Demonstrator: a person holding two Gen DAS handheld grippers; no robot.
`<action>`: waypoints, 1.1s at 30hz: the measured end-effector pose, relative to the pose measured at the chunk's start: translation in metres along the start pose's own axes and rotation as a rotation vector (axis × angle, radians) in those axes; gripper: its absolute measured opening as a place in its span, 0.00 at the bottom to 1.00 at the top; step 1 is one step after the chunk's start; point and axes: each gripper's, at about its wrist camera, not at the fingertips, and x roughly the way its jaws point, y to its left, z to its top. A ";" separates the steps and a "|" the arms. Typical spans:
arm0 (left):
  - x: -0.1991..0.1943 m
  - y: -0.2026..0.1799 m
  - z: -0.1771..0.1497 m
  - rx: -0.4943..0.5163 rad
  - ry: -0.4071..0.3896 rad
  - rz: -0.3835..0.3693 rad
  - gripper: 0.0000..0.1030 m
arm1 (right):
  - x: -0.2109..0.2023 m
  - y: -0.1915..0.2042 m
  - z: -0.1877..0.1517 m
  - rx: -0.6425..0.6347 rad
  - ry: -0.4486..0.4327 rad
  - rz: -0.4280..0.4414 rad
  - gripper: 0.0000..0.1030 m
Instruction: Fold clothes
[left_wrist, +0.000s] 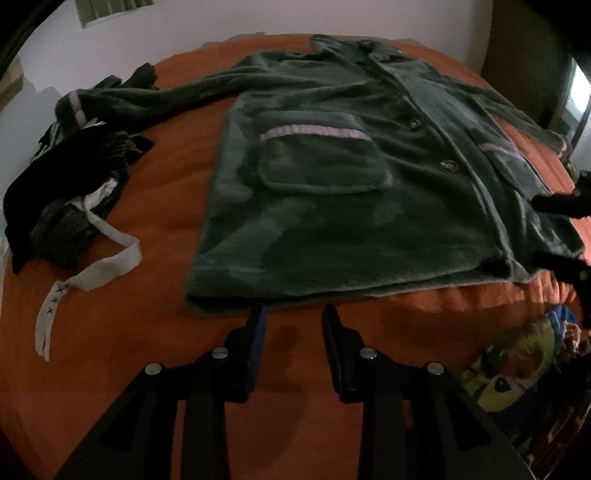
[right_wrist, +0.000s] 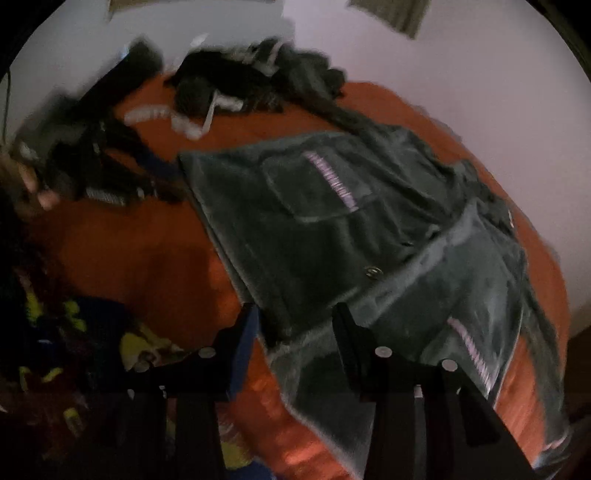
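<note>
Two black fingers of the left gripper (left_wrist: 293, 314) stood apart with nothing between them, just in front of the bottom edge of the green jacket (left_wrist: 332, 177). That fuzzy jacket lay flat and spread out on the orange bed cover (left_wrist: 155, 206), front side up, with pale purple stripes on its pockets. Over by its other bottom corner, the right gripper (right_wrist: 295, 312) hung above the jacket's hem, its jaws apart and gripping nothing. Dark clothes (left_wrist: 70, 181) sat in a heap beside the jacket's sleeve, with a white strap (left_wrist: 92, 273) trailing out.
</note>
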 end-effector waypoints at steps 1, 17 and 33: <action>-0.001 0.004 0.000 -0.012 -0.002 0.003 0.32 | 0.012 0.002 0.003 -0.027 0.027 0.005 0.32; 0.006 0.099 -0.021 -0.281 0.017 0.042 0.33 | 0.034 0.010 -0.011 0.008 0.102 0.154 0.06; 0.005 0.139 0.030 -0.473 0.041 -0.159 0.33 | 0.036 -0.003 -0.014 0.070 0.113 0.122 0.07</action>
